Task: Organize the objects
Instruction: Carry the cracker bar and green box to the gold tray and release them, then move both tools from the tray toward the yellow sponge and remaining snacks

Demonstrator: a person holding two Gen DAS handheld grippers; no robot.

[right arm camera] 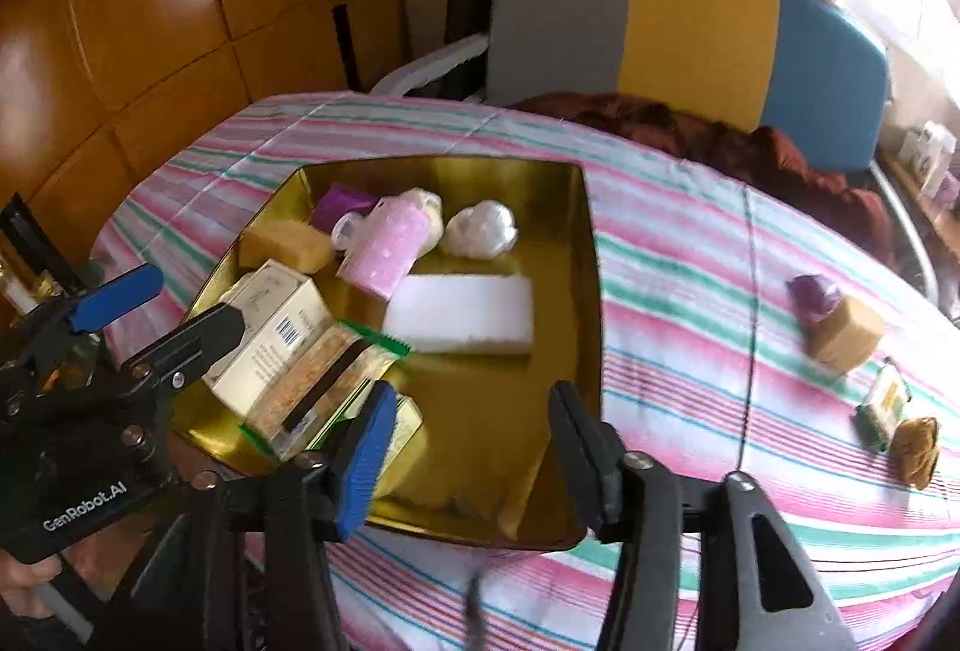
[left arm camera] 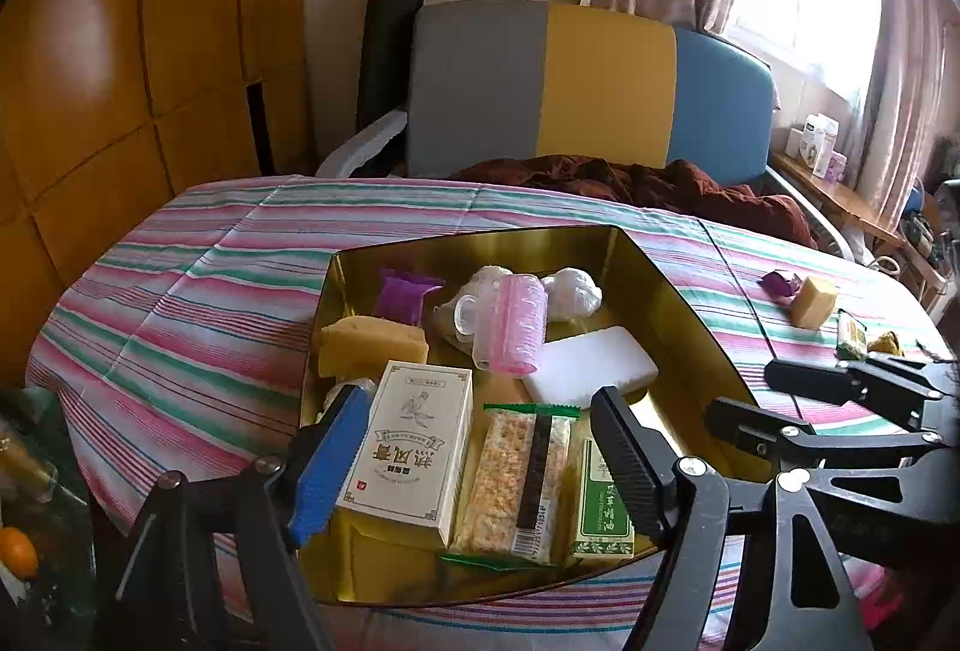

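A gold tin tray (left arm camera: pixel 678 291) (right arm camera: pixel 591 255) sits on the striped cloth. It holds a white box (left arm camera: pixel 414 441) (right arm camera: pixel 270 327), a cracker pack (left arm camera: pixel 516 477) (right arm camera: pixel 318 387), a green box (left arm camera: pixel 600 507), a pink roller (left arm camera: pixel 516 321) (right arm camera: pixel 384 246), a white block (left arm camera: pixel 588 366) (right arm camera: pixel 462 312), a yellow sponge (left arm camera: pixel 366 345) (right arm camera: pixel 288 246), a purple packet (left arm camera: pixel 402 294) and white wads (right arm camera: pixel 483 228). My left gripper (left arm camera: pixel 474 447) (right arm camera: pixel 156 303) is open over the tray's near left part. My right gripper (right arm camera: pixel 474 447) (left arm camera: pixel 744 399) is open and empty over the tray's near right corner.
On the cloth to the right lie a purple packet (right arm camera: pixel 813 294), a yellow sponge (right arm camera: pixel 846 333) (left arm camera: pixel 813 300), a small green pack (right arm camera: pixel 882 402) and a brown lump (right arm camera: pixel 915 447). A grey-yellow-blue headboard (left arm camera: pixel 600 81) and a dark red blanket (left arm camera: pixel 660 183) lie behind. A wooden wardrobe (left arm camera: pixel 120 51) stands left.
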